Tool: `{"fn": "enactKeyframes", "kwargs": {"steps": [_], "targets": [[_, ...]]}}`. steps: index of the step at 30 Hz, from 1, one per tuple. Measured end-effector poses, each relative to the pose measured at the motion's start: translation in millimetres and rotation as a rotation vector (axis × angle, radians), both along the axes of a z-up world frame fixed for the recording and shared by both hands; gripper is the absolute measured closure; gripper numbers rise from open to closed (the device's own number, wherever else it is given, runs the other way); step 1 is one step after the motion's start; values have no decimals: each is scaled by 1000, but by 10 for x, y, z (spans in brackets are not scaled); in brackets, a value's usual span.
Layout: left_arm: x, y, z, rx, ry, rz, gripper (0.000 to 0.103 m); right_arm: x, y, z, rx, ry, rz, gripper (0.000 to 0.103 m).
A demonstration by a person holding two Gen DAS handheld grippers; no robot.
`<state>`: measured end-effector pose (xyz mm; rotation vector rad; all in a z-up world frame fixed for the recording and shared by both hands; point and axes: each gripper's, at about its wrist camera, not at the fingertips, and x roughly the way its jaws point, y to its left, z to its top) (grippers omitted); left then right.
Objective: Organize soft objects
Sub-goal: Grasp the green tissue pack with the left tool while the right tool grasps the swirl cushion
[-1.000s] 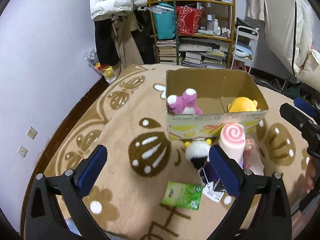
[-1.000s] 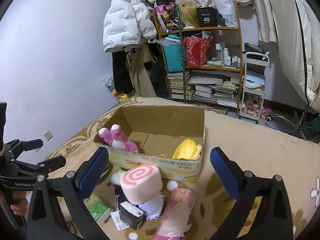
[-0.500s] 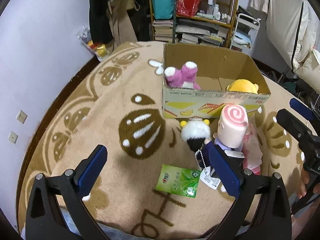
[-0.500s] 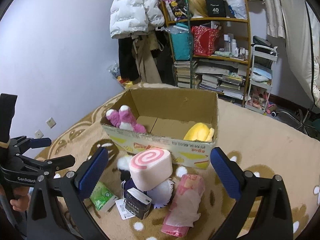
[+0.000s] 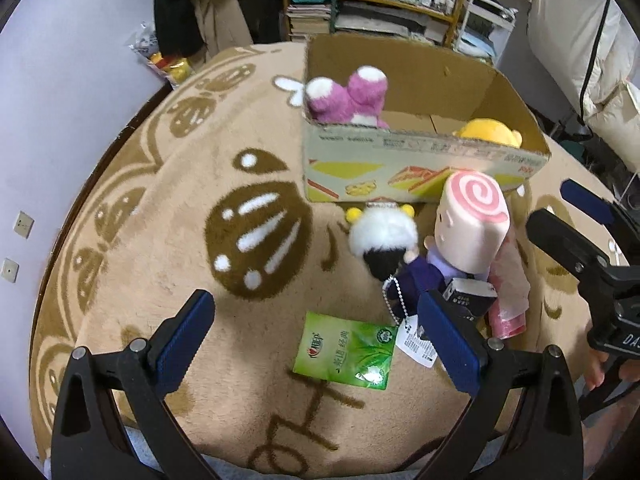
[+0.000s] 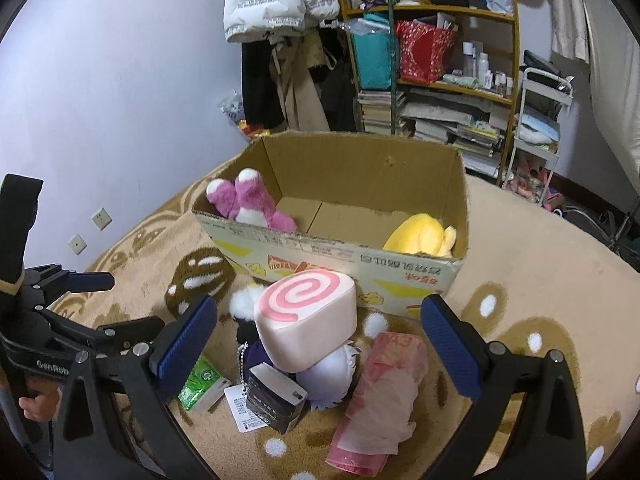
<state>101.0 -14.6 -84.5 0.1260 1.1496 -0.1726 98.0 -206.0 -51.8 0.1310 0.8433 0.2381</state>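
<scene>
A cardboard box (image 5: 416, 172) (image 6: 352, 256) stands on the rug and holds a pink plush (image 5: 348, 98) (image 6: 248, 202) and a yellow plush (image 5: 490, 132) (image 6: 420, 236). In front of it lies a pile: a pink swirl roll plush (image 5: 472, 224) (image 6: 306, 320), a doll with white and black fur (image 5: 382, 240), a pink packet (image 6: 380, 400), a dark small box (image 6: 274, 400) and a green packet (image 5: 346, 350). My left gripper (image 5: 316, 344) is open above the green packet. My right gripper (image 6: 316, 344) is open above the pile.
A cluttered shelf (image 6: 432, 60) and hanging coats (image 6: 280, 12) stand behind the box. A white cart (image 6: 536, 136) is at the back right. The wall (image 6: 100, 80) lies to the left. Patterned rug (image 5: 160, 220) spreads left of the pile.
Both grippers have moved forward and lower toward the pile; the box and toys look larger. Nothing was picked up or moved.
</scene>
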Motion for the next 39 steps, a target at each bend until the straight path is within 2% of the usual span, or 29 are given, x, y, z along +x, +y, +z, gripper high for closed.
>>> {"fn": "enactKeyframes", "kwargs": {"steps": [12, 16, 20, 21, 23, 31, 33, 38, 39], "targets": [[118, -16, -331, 0, 133, -15, 2, 210, 108, -279, 9, 93, 41, 0], [175, -39, -479, 4, 204, -35, 2, 274, 136, -381, 27, 141, 69, 1], [207, -85, -615, 18, 258, -57, 2, 330, 153, -503, 47, 197, 90, 13], [221, -101, -648, 23, 270, -66, 2, 336, 160, -523, 45, 203, 92, 22], [225, -153, -719, 33, 298, -91, 2, 363, 162, -571, 45, 228, 103, 29], [245, -249, -913, 90, 345, -112, 4, 362, 173, -584, 50, 237, 116, 48], [246, -245, -923, 92, 347, -107, 9, 356, 182, -565, 43, 235, 120, 54], [259, -258, -986, 75, 371, -105, 28, 325, 182, -534, 26, 230, 119, 62], [259, -260, -992, 78, 369, -104, 28, 321, 174, -530, 26, 229, 116, 63]]}}
